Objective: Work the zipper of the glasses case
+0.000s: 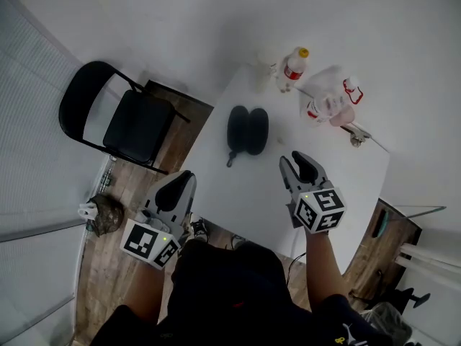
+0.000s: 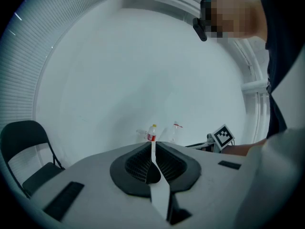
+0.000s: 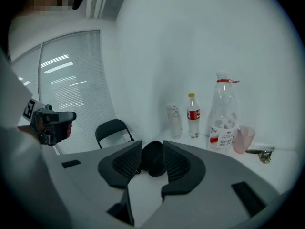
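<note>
1. Head view: Fingers [image 1: 175,195] of your left gripper [image 1: 184,178] are clenched on nothing, and it hovers at the desk's [image 1: 238,193] near left corner. Your right gripper [image 1: 303,166] hovers over the near right part of the desk with its fingers released and nothing in them. The glasses case [image 1: 247,130], dark and closed, lies on the desk's far half, close to the left edge, with its pull cord trailing toward you. It is well apart from both grippers. At the far edge a small bottle [image 1: 294,66] with a red label stands, with a clear bottle [image 1: 325,101] and a pink cup [image 1: 344,115] nearer the far right corner. A black chair [image 1: 126,117] stands on the floor off the desk's left edge.

2. Left gripper view: your left gripper [image 2: 153,149] shows both ribbed pads [image 2: 133,163] pressed together, with only a thin pale slit between them and nothing held. Past the tips you see the small bottle [image 2: 152,133], and to the right your other gripper's marker cube [image 2: 223,136]. The chair [image 2: 24,147] sits at the lower left.

3. Right gripper view: your right gripper [image 3: 152,152] has its pads [image 3: 178,163] standing apart. The glasses case [image 3: 153,159] shows through the gap, lying on the desk beyond the tips and untouched. Behind it the small bottle [image 3: 193,116], the clear bottle [image 3: 223,113] and the pink cup [image 3: 244,138] stand along the far edge. Your left gripper [image 3: 50,123] appears at the left.
</note>
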A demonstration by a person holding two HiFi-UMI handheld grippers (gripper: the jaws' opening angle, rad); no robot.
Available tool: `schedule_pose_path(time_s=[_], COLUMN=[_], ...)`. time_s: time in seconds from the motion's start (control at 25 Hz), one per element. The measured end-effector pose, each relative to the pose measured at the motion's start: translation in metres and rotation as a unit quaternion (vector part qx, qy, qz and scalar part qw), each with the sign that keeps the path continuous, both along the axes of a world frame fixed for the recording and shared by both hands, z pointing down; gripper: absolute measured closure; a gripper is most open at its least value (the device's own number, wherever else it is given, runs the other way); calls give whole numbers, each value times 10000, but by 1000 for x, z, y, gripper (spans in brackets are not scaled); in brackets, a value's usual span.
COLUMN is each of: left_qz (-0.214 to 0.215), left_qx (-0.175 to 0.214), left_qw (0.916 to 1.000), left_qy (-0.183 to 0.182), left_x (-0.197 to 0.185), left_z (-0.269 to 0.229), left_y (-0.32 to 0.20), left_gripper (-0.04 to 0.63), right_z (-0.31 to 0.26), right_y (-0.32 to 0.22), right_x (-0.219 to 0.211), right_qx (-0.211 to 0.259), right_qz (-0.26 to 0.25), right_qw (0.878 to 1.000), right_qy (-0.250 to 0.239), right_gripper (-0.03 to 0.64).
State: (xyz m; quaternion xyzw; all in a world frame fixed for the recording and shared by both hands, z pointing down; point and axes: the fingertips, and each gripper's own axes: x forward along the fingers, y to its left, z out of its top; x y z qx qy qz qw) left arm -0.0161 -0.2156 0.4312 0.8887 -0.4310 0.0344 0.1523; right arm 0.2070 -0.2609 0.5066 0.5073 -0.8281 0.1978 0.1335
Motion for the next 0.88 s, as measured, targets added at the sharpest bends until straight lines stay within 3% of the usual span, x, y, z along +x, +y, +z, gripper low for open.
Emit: schedule_pose_path(time_s=[0.28, 0.44, 0.52, 0.68, 0.8, 0.88], left_qz=[215, 118, 72, -18, -36, -14], left_qx=[-214, -302, -320, -415, -466, -466], left_qw=[9995, 9994, 9994, 9991, 9988, 9989], left_qy=[51, 106, 135, 90, 111, 97], left_x=[-26, -40, -47, -62, -65, -66], left_z=[17, 24, 26, 32, 36, 36], left_y=[-22, -29, -29, -26, -23, -20], left_gripper=[552, 552, 552, 552, 552, 552], right_z=[79, 124, 147, 178, 189, 193], right_y=[-46, -68, -75, -85, -87, -86], right_x=[-21, -20, -19, -27, -26, -21], right_qx=[-934, -1314, -1545, -1989, -2145, -2187], right_qz=[285, 516, 641, 869, 969, 1115], right_qw=[9951, 9883, 9833, 9751, 9696, 9659], right_qy=[184, 582, 714, 453, 676, 824], right_gripper=[429, 402, 402, 402, 404, 485])
